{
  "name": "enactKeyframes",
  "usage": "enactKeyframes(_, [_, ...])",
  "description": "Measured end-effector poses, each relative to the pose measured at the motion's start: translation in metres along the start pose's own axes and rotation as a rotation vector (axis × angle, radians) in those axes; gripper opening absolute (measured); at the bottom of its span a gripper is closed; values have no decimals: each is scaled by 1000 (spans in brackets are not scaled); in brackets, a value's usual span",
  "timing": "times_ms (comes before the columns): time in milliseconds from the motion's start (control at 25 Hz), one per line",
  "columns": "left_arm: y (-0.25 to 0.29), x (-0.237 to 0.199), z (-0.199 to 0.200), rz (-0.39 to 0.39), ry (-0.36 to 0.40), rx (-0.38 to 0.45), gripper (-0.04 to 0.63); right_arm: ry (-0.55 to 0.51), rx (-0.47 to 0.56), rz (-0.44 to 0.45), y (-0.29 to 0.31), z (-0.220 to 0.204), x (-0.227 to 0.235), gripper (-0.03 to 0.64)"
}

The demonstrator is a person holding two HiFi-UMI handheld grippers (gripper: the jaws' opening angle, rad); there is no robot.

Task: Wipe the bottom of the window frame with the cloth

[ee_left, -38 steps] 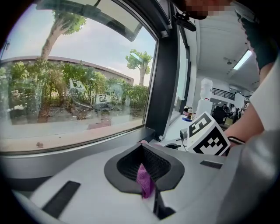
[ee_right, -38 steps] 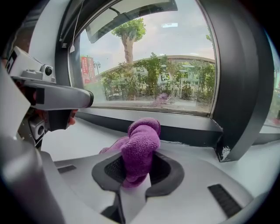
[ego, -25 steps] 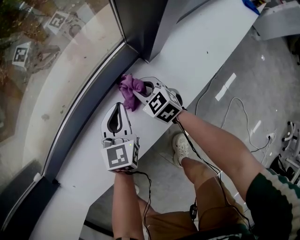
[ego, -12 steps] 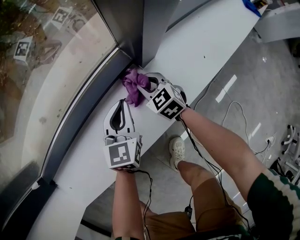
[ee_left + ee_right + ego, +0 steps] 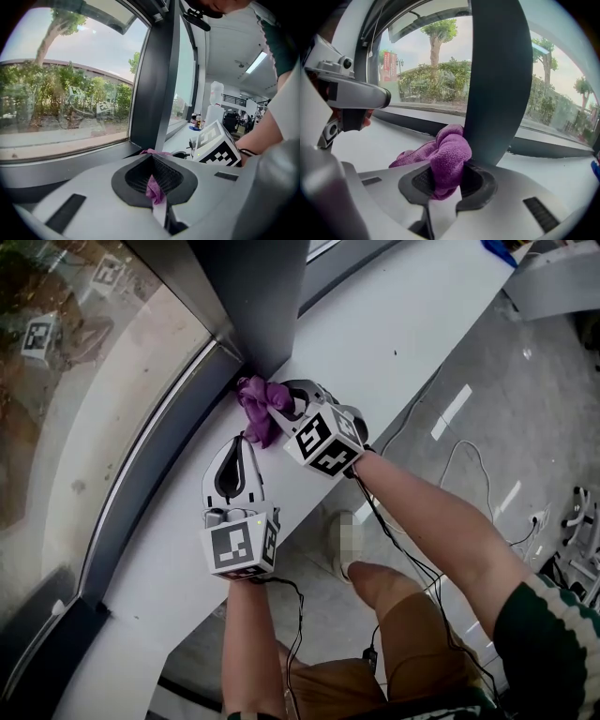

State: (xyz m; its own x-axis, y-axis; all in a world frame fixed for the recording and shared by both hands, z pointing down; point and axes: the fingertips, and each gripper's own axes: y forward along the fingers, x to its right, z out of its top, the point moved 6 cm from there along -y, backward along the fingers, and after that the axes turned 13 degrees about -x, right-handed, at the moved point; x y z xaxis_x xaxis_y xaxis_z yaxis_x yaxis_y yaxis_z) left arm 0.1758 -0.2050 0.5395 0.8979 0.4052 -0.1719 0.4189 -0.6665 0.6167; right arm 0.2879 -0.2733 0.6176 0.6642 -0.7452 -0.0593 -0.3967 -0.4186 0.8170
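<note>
A purple cloth [image 5: 255, 407] lies bunched on the white sill [image 5: 375, 343], pressed against the foot of the dark upright post [image 5: 258, 296] where it meets the grey bottom rail of the window frame [image 5: 155, 479]. My right gripper [image 5: 278, 404] is shut on the cloth [image 5: 447, 154], which bulges out between its jaws. My left gripper [image 5: 246, 440] rests on the sill just below the cloth's lower end, its jaws shut with nothing gripped. In the left gripper view a strip of the cloth [image 5: 154, 187] shows through the gap behind the tips.
Window glass [image 5: 84, 381] runs along the left beyond the rail. Cables [image 5: 450, 465] trail over the grey floor to the right of the sill. A blue item [image 5: 502, 249] sits at the sill's far end. The person's legs stand below the sill.
My right gripper has slid the cloth along the bottom rail up to the foot of the upright post. My left gripper has kept its place on the sill, still shut.
</note>
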Motion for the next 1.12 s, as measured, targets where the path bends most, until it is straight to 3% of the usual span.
enactKeyframes(240, [5,13,1,9,-17,-8,5,9,4,33,-7,-8,1,101])
enactKeyframes(520, [25,50,5,23,27,-51,5,17,-21,64,-24,-38,24,101])
enactKeyframes(1120, [14,86,-29,-46,73,-89,5,63,-63,39,-55,-81,5,100])
